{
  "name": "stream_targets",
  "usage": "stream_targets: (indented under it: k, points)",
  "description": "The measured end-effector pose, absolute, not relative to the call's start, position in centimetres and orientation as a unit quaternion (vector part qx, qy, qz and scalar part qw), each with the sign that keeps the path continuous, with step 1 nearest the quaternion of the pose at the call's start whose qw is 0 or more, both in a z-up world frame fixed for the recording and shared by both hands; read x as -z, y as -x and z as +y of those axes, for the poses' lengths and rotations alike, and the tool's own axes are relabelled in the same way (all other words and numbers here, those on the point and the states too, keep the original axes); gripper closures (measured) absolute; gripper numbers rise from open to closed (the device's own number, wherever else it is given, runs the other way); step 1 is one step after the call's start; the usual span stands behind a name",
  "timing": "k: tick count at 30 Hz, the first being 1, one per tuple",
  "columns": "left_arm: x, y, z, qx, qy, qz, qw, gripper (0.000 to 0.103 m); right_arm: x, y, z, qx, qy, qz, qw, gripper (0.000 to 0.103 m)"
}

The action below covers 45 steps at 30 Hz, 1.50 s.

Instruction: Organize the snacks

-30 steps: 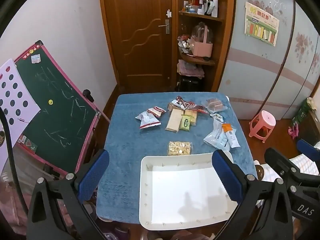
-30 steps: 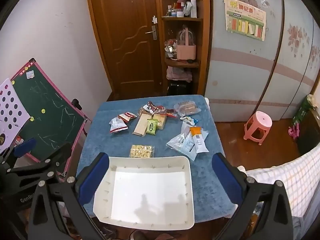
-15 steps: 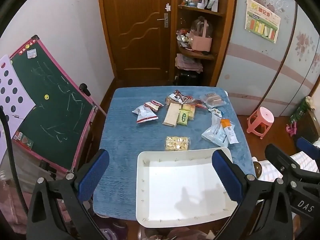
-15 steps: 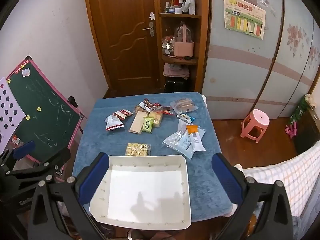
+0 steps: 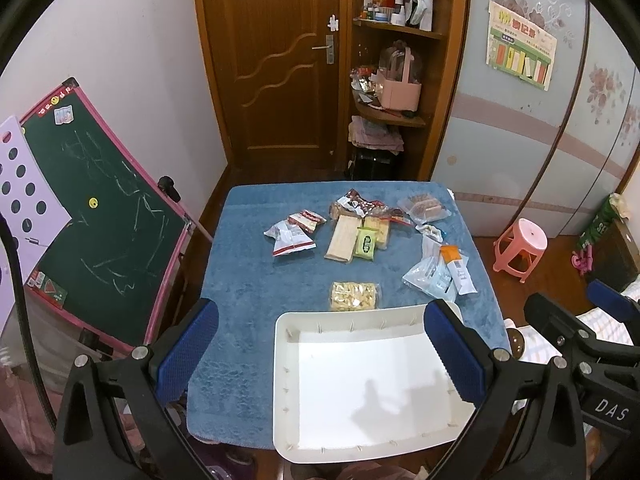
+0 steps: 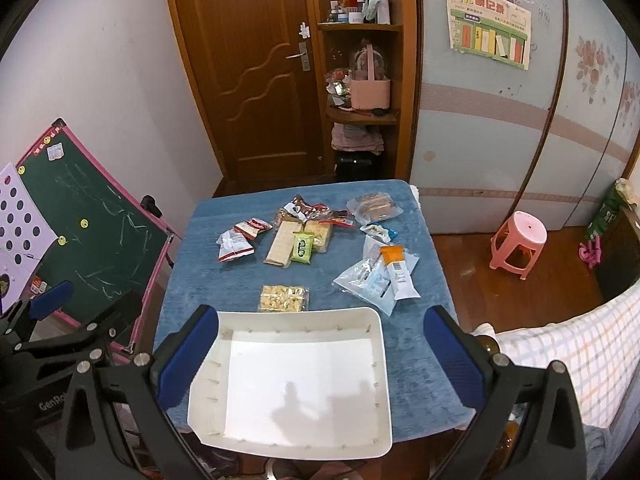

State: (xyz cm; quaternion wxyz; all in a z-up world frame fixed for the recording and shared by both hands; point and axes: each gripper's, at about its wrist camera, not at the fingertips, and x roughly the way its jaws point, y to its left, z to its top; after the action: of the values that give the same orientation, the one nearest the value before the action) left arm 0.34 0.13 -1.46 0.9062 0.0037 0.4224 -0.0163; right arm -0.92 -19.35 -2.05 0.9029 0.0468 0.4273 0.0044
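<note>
- Snacks lie scattered ahead of both tools on the blue-covered table [image 5: 248,280]; nearest is the yellow cracker pack [image 5: 354,296], just beyond the white tray [image 6: 378,364].
- Left gripper [image 5: 320,354] and right gripper [image 6: 320,354] both gape wide, holding nothing.
- Best start: pinch that pack by an edge (flat wrappers slip, I judge).
- Open cloth lies ahead-left; the table edge drops off close at right.

Quick count: one white tray [image 6: 382,364], one pink stool [image 6: 519,240], one chalkboard [image 5: 100,216], and roughly a dozen snack packets [image 5: 354,296], though the overlapping ones are hard to separate.
</note>
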Motion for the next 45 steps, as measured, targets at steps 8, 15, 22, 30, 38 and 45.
stream_targets:
  k: [8,15,22,30,38,45]
  points:
    - [1.1,-0.3,0.4,0.016,-0.005,0.415,0.91,0.001,2.0,0.9,-19.0,-0.003,-0.048,0.426,0.904,0.0]
    - [0.7,-0.2,0.2,0.012,-0.017,0.411,0.911,0.001,1.9,0.9,-19.1,0.002,-0.052,0.42,0.906,0.0]
    - [1.2,-0.3,0.4,0.009,-0.014,0.424,0.905,0.001,1.9,1.2,-19.2,-0.001,-0.06,0.42,0.906,0.0]
    - [1.2,-0.1,0.6,0.022,-0.006,0.421,0.907,0.001,2.2,1.9,-20.2,0.012,-0.079,0.421,0.904,0.0]
    - [1.4,0.4,0.0,0.03,-0.012,0.421,0.907,0.001,2.3,2.3,-19.6,0.009,-0.055,0.423,0.904,0.0]
    - [1.3,0.9,-0.1,0.039,-0.014,0.423,0.905,0.004,1.8,3.4,-20.3,0.004,-0.079,0.403,0.912,0.0]
